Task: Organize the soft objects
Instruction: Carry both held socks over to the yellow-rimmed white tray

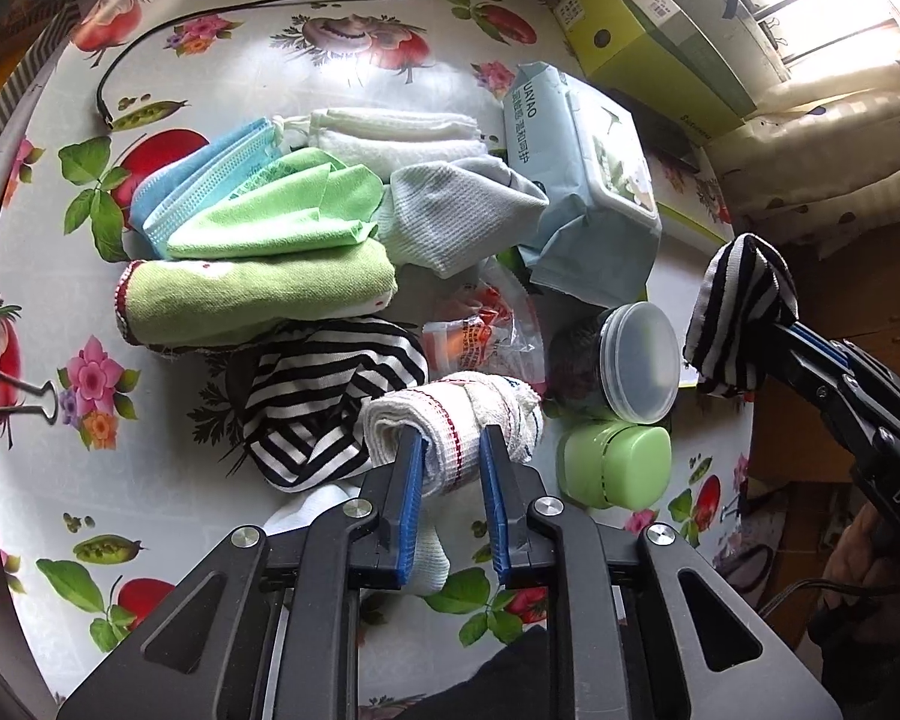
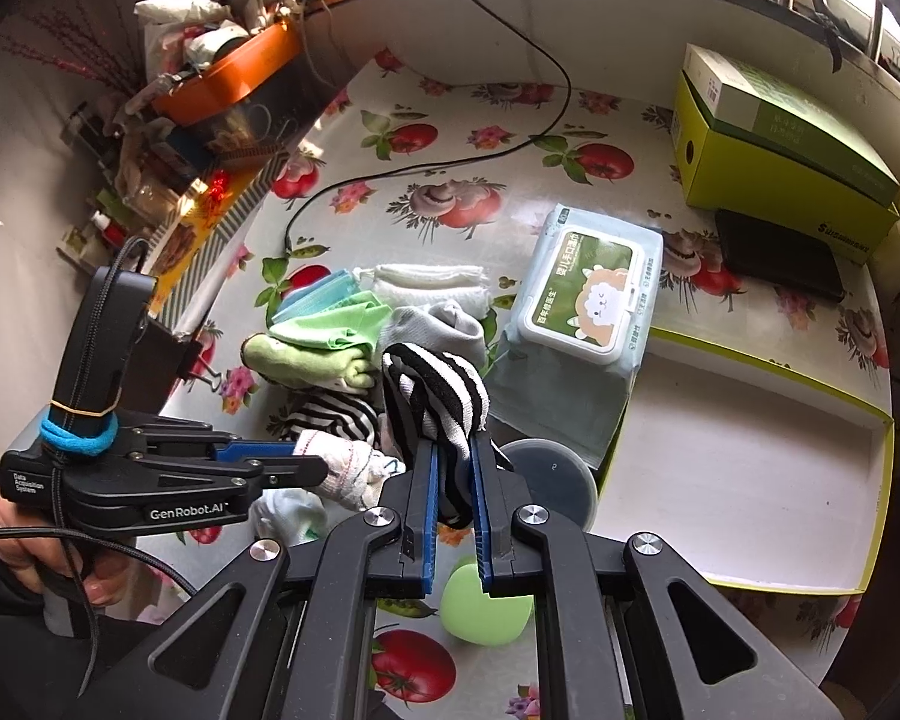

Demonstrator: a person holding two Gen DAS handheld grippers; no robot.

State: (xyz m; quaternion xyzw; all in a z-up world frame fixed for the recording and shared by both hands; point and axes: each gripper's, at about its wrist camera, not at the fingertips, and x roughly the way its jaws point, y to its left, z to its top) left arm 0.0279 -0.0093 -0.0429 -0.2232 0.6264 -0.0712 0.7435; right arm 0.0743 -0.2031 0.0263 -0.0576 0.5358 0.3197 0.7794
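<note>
The left gripper [image 1: 450, 450] has its two blue pads pressed on a rolled white cloth with a red stitched line [image 1: 450, 420], so it is gripping that roll; the right gripper [image 2: 453, 462] is closed tightly on a black-and-white striped sock [image 2: 435, 393], which hangs bunched above the pads.

The left wrist view shows the roll from close, and a clear-lidded dark jar [image 1: 624, 366] lying on its side just beside a pale green container [image 1: 615, 465]; it also shows a crinkled clear packet with red print [image 1: 480, 330] between the soft pile and the jar. From the right wrist view the packet cannot be seen, and the jar and the green container are partly hidden behind the fingers; but this view shows the shallow white tray with yellow-green rim [image 2: 870, 438] at the right of the table, and an orange basin [image 2: 234, 75] on a crowded shelf at the far left.

Counting the striped pieces: two, one in the right gripper and a second striped sock [image 1: 324, 396] lying on the flowered tablecloth [image 1: 330, 78]. Green folded cloths: two [image 1: 282, 210] [image 1: 252, 294]. One blue face mask [image 1: 210, 180], one white folded towel [image 1: 402, 135], one grey ribbed sock [image 1: 456, 210], one wet-wipes pack [image 1: 576, 180], one yellow-green box [image 1: 648, 42], one black cable [image 1: 258, 6].
</note>
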